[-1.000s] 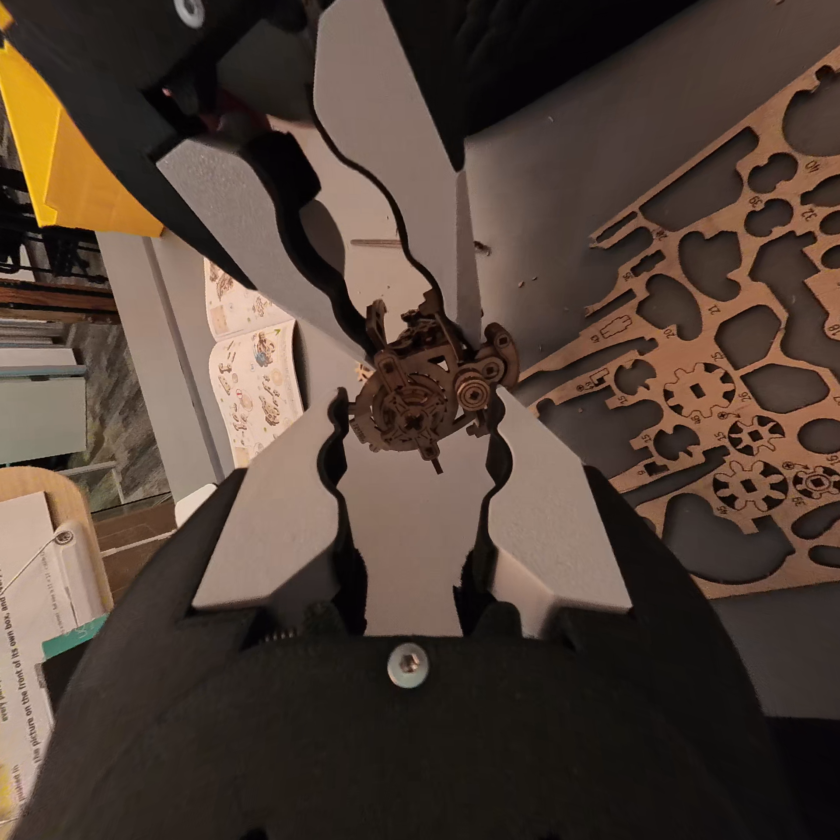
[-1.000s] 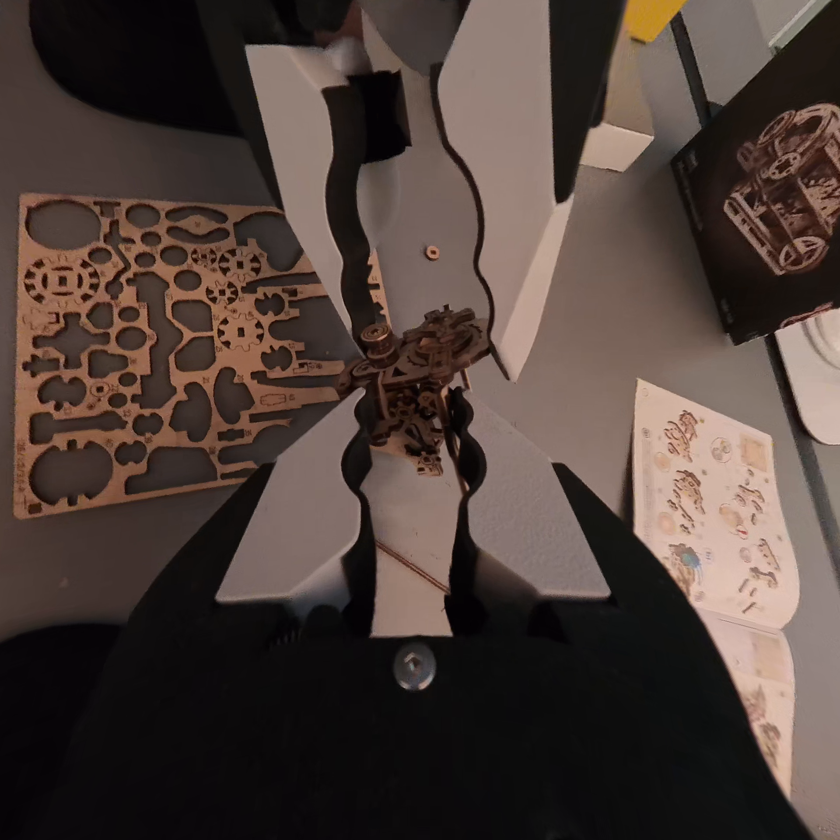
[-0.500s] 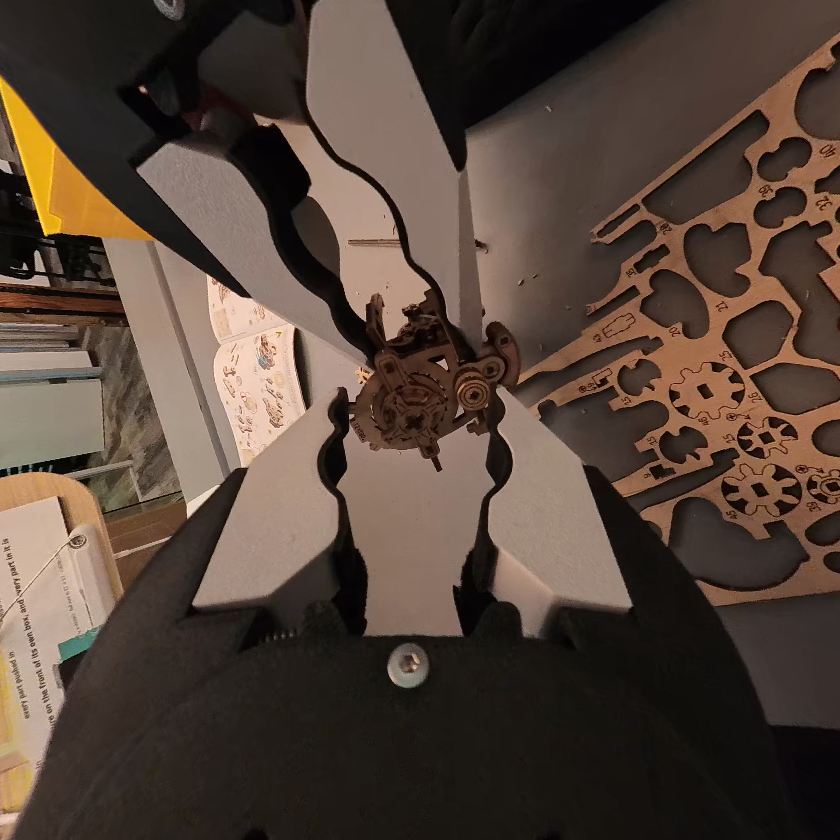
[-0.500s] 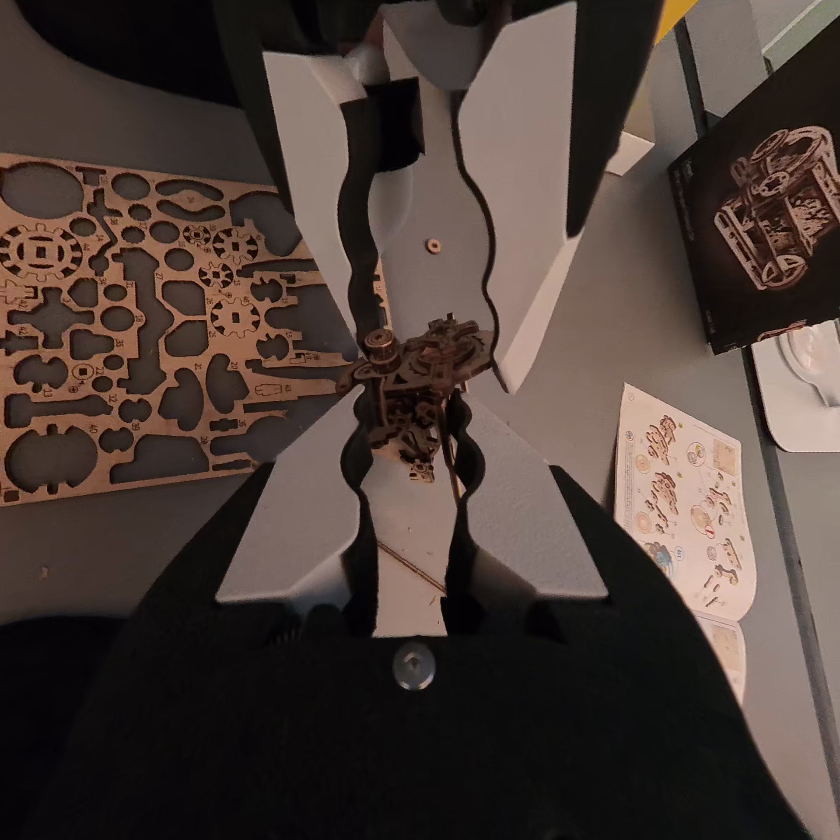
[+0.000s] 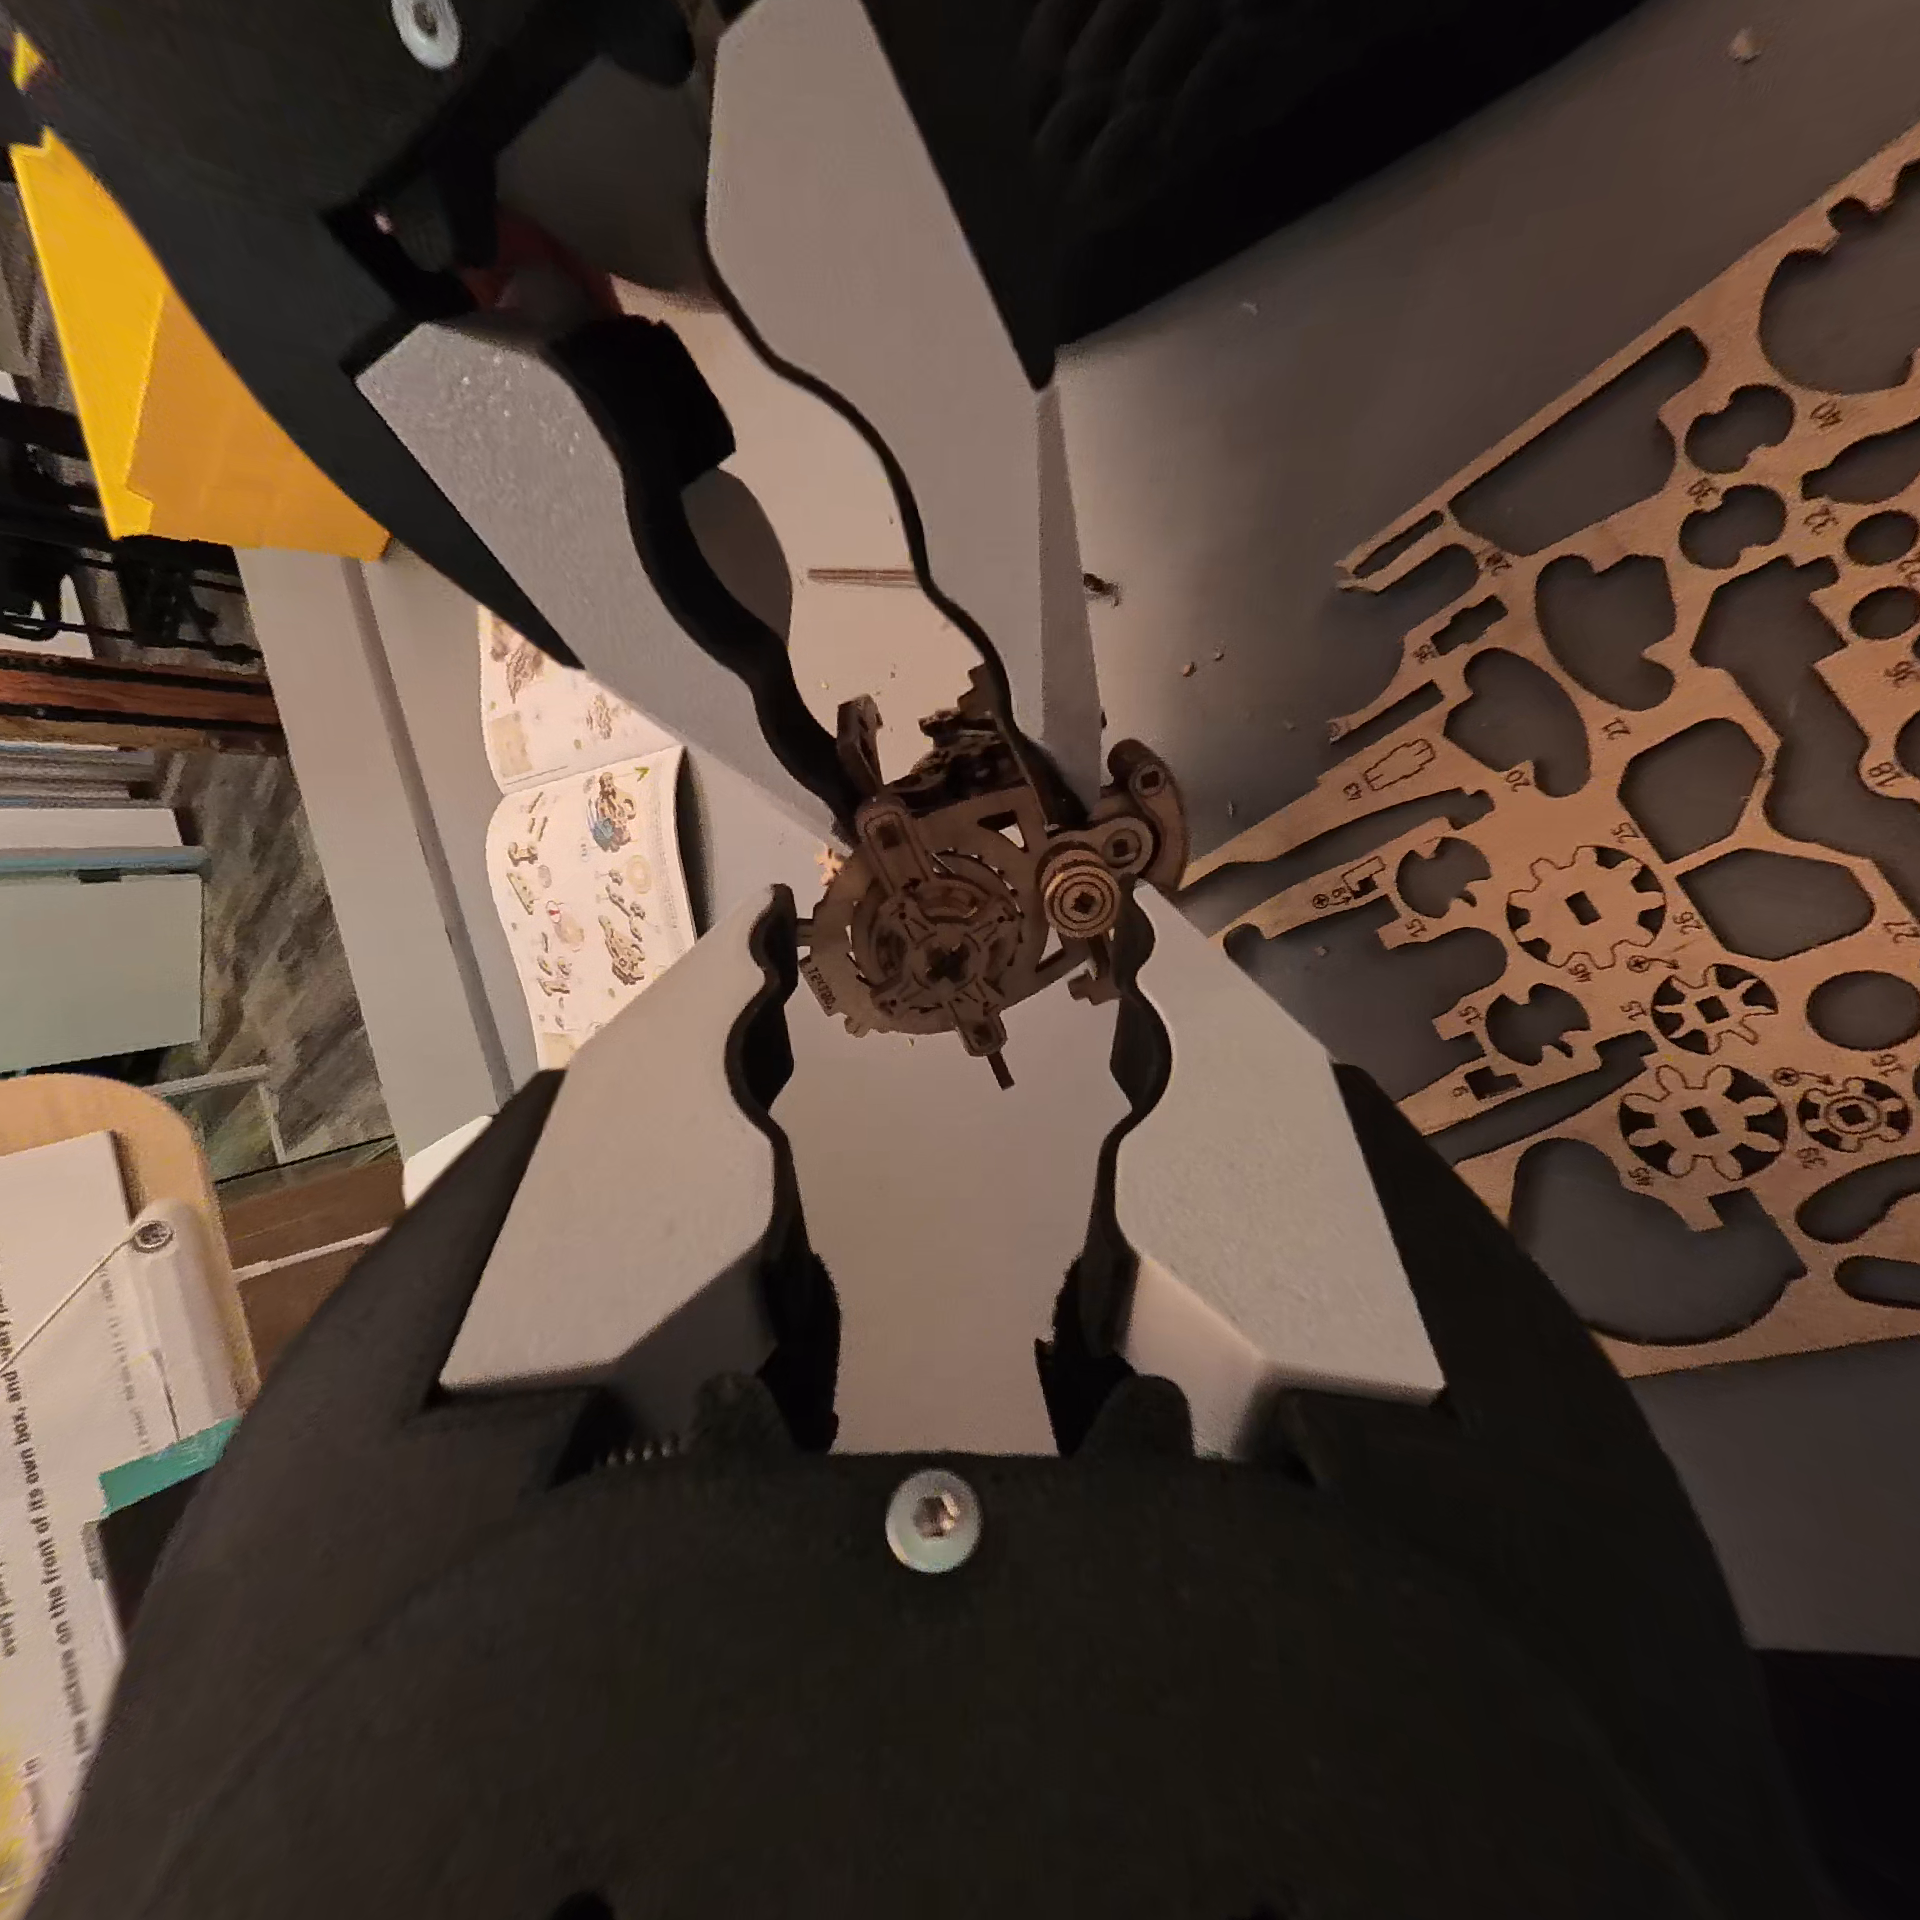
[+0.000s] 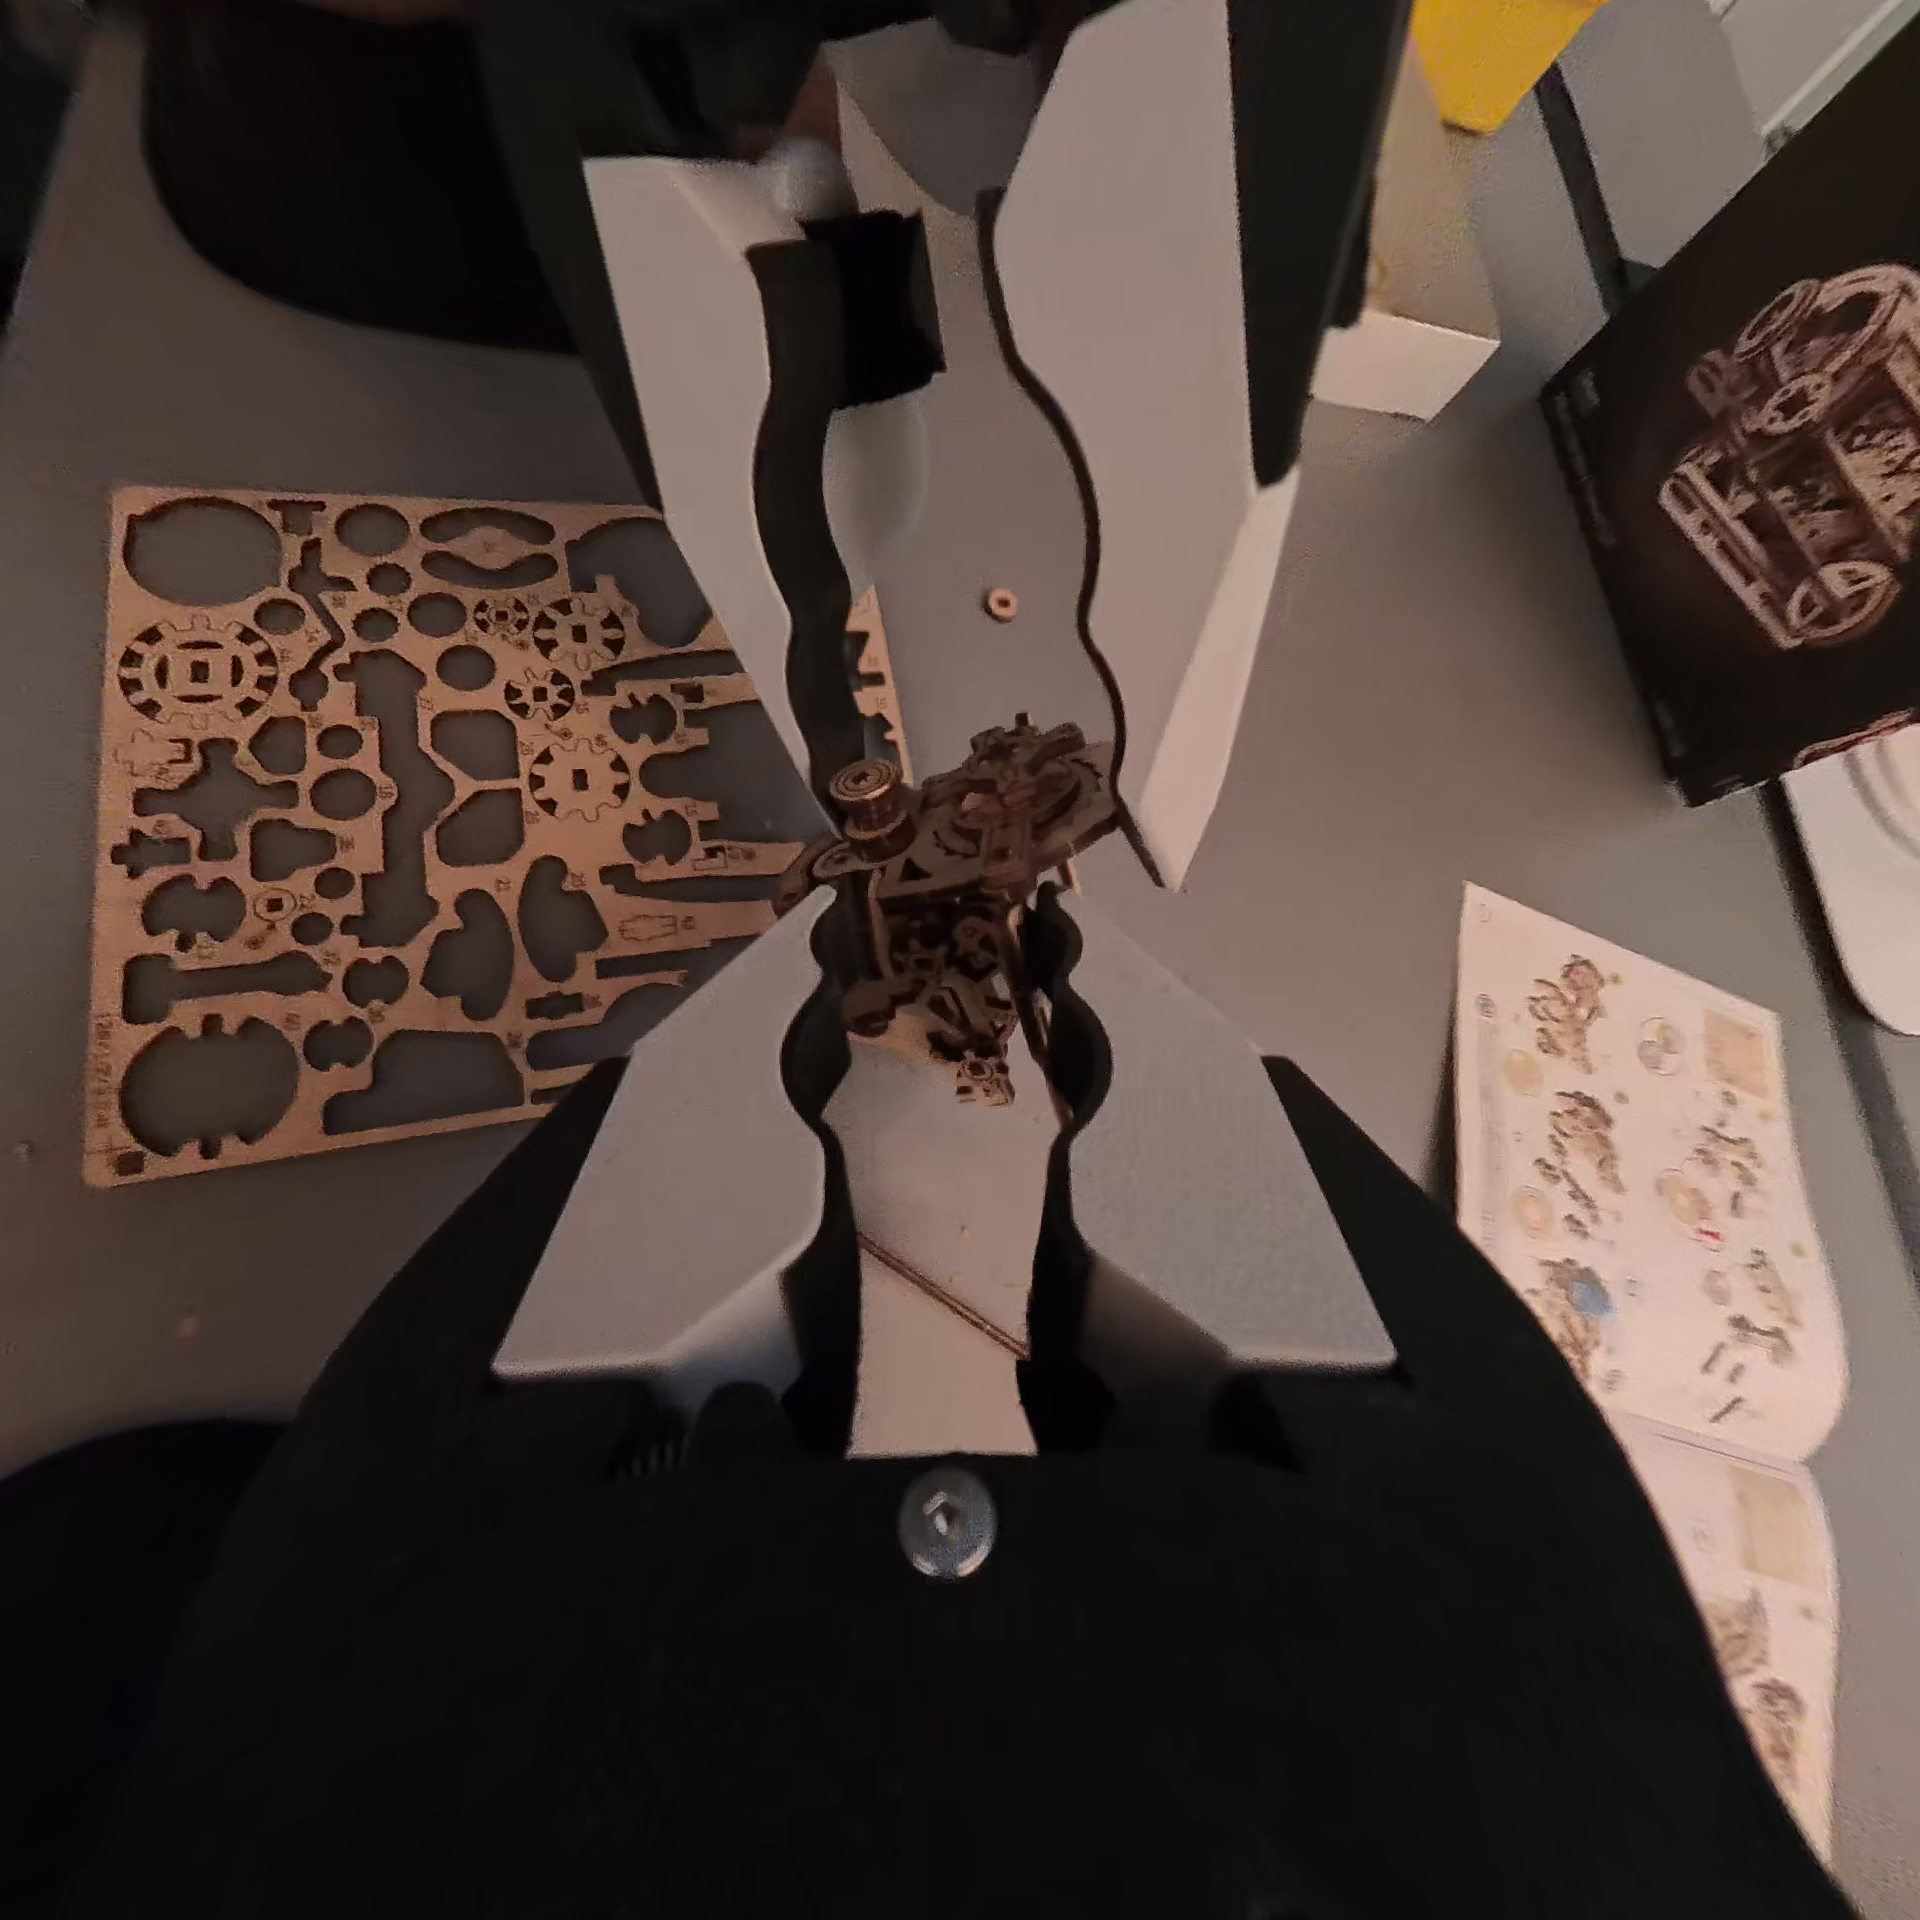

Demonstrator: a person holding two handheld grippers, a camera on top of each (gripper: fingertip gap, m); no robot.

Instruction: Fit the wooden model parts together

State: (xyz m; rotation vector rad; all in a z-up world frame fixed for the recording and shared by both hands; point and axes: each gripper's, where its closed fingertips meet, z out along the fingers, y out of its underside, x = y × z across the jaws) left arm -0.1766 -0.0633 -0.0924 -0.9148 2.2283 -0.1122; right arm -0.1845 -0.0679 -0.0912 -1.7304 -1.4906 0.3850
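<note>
both my grippers clamp one small dark wooden gear model [image 5: 966, 914] in the air above the grey table [image 5: 1247, 436].

my left gripper [image 5: 961, 935] pinches its round gear face, jaws narrow; my right gripper [image 6: 940, 945] meets it tip to tip, narrow on the frame end. a punched-out plywood parts sheet [image 6: 343, 831] lies below, a printed instruction booklet [image 6: 1621, 1174] to one side.
</note>
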